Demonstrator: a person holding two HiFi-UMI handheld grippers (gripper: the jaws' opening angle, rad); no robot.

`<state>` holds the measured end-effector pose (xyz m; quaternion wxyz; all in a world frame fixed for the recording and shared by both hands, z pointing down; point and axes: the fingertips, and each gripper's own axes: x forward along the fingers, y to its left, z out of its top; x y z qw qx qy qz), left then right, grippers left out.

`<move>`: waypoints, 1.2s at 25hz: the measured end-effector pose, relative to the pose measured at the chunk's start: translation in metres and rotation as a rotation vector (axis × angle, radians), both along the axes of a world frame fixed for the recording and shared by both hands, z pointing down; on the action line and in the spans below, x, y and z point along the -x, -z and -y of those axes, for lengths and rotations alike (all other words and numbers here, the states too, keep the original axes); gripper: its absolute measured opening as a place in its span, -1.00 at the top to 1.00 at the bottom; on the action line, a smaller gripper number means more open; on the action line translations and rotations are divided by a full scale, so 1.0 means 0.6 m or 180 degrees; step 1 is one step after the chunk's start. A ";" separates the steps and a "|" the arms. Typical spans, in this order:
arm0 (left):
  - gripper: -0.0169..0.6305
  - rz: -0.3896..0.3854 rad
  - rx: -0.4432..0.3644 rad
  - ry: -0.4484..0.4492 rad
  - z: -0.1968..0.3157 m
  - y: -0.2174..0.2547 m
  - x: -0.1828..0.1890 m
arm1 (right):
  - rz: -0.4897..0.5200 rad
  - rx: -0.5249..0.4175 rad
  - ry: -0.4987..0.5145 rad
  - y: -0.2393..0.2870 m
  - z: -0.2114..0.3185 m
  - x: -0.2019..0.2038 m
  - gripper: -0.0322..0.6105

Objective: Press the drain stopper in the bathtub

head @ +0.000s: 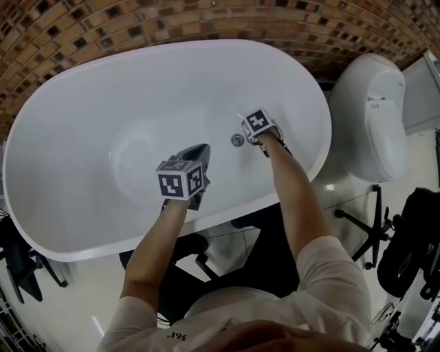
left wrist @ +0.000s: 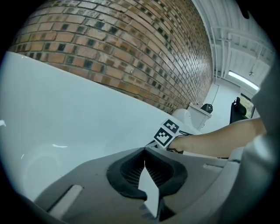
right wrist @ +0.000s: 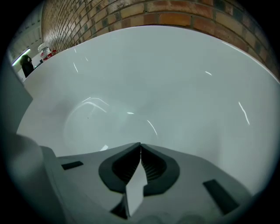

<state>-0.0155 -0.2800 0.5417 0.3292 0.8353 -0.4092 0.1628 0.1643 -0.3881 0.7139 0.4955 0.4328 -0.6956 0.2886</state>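
White bathtub [head: 82, 89] fills your view, set against a brick wall [head: 206, 17], and the small round metal drain stopper [head: 237, 139] sits on the tub floor toward its right end, about midway between the far rim and the near rim. Your right gripper [head: 249, 132] hangs down inside the tub just beside the stopper, on its right-hand side, with its jaws pressed together and nothing between them. Its own camera looks along the tub floor toward the left end and does not show the stopper. Whether the tip is touching the stopper cannot be told from above. Your left gripper [head: 201, 148] hovers nearer the middle of the tub, close to the near rim, with its jaws also pressed together and empty; it points toward the right gripper. By the look of it you are at the approach, with the press itself not yet made. For the next move, you would probably bring the closed tip of the right gripper squarely over the centre of the stopper and push straight down. Keep the left gripper clear.
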 end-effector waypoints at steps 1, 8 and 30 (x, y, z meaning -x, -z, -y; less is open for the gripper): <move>0.92 -0.0004 -0.0013 0.0018 -0.003 0.007 0.001 | -0.0007 -0.0023 -0.0003 0.010 -0.003 -0.003 0.85; 0.88 -0.0041 -0.0247 0.0169 -0.018 0.081 0.009 | 0.0048 -0.0242 0.0038 0.097 -0.021 -0.005 0.85; 0.83 -0.0091 -0.0825 0.0145 -0.137 0.253 -0.017 | 0.0353 -0.0964 0.0035 0.343 -0.117 0.003 0.85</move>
